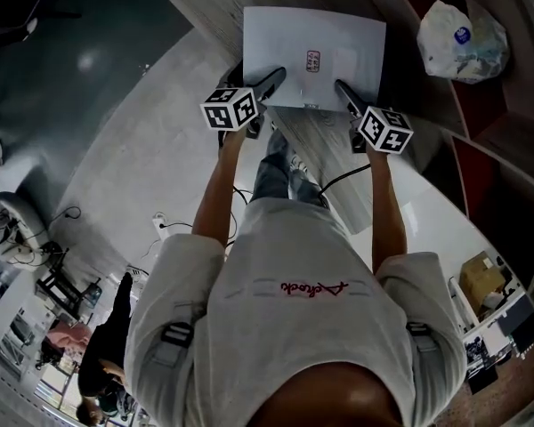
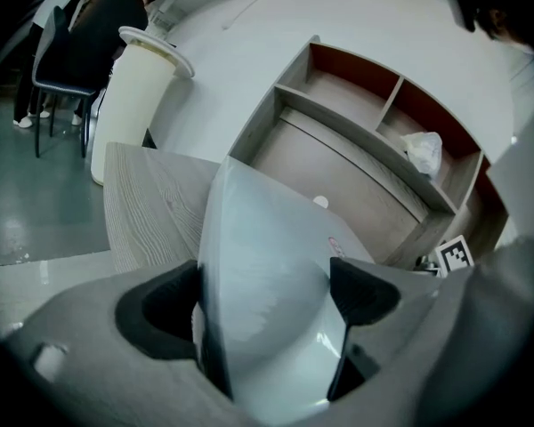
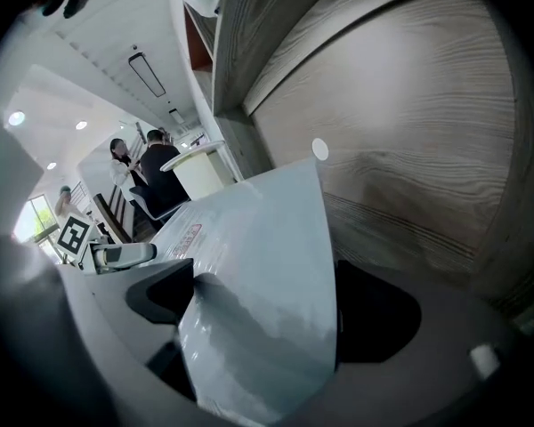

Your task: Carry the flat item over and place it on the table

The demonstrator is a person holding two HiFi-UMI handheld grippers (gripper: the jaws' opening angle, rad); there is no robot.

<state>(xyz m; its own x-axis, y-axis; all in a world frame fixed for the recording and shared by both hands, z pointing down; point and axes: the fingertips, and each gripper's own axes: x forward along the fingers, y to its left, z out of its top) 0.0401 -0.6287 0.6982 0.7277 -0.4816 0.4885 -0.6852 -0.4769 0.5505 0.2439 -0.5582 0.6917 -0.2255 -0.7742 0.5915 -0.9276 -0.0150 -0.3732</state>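
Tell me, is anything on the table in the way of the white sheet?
Nothing visible is. The left gripper and right gripper clamp the white sheet over the bare wooden table. The plastic bag sits off to the side on a shelf.

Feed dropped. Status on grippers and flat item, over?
Left gripper, right gripper: both shut on white flat sheet. Sheet over wooden table, contact unclear. Nothing in the way; plastic bag aside on shelf.

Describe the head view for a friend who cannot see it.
Seen from above, a person holds a white flat sheet by its near edge, with the left gripper and right gripper each clamped on it, over a wood-grain table. A white plastic bag sits on a shelf nearby.
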